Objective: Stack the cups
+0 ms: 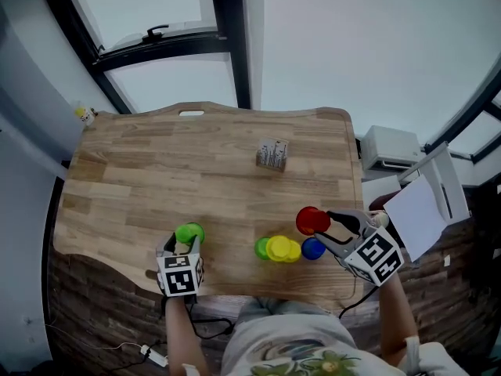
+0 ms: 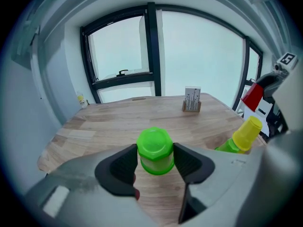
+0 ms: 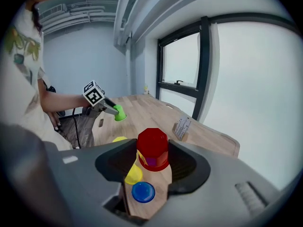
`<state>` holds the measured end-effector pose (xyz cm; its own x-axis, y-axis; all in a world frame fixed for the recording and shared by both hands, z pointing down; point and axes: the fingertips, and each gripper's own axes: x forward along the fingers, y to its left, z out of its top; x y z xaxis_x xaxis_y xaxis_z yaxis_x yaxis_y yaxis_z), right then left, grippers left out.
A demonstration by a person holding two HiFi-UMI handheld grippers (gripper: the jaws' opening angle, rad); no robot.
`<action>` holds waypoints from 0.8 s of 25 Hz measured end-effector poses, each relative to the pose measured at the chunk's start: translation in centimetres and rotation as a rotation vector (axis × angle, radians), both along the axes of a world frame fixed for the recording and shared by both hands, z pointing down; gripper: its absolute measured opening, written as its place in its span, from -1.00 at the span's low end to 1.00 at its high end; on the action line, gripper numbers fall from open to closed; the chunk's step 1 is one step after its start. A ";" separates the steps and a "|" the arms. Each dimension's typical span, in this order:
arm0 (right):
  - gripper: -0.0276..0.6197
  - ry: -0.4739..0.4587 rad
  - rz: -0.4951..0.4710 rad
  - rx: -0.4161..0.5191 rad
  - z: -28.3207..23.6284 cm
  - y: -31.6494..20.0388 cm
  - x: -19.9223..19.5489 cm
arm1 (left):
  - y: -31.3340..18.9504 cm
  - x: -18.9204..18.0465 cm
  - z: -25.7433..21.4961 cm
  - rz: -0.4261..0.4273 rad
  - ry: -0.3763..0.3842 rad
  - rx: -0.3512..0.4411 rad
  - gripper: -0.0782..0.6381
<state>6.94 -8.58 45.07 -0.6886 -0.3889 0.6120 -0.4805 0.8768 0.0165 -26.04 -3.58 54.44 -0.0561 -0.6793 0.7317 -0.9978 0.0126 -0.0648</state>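
Observation:
My left gripper (image 1: 188, 243) is shut on a light green cup (image 1: 189, 233), held upside down between its pads (image 2: 154, 149) just above the wooden table (image 1: 156, 171) near its front edge. My right gripper (image 1: 322, 224) is shut on a red cup (image 1: 311, 220), also upside down (image 3: 152, 147), with a purple patch showing at its lower rim. Under and beside the red cup lie a yellow cup (image 1: 282, 249) set on a darker green cup (image 1: 262, 248), and a blue cup (image 1: 313, 248). The yellow and blue cups show below the right gripper (image 3: 152, 159).
A small wooden block with cards (image 1: 272, 155) stands mid-table toward the back right. A slot handle (image 1: 191, 113) is cut in the far edge. A small yellow figure (image 1: 84, 114) sits at the far left corner. A white unit (image 1: 389, 149) is off the table's right side.

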 end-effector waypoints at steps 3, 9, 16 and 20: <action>-0.27 0.011 0.014 -0.021 0.8 1.4 1.2 | 0.1 1.2 -0.4 0.022 -0.001 0.012 -0.08; -0.27 0.048 -0.007 -0.045 2.6 3.8 1.7 | 0.5 3.1 -1.0 0.061 -0.005 0.023 -0.08; -0.27 0.081 -0.039 -0.074 4.5 5.2 1.4 | 1.5 4.1 -0.7 0.072 -0.007 0.017 -0.08; -0.27 0.100 -0.051 -0.087 5.5 5.7 1.1 | 1.9 4.0 -0.6 0.072 -0.006 0.014 -0.08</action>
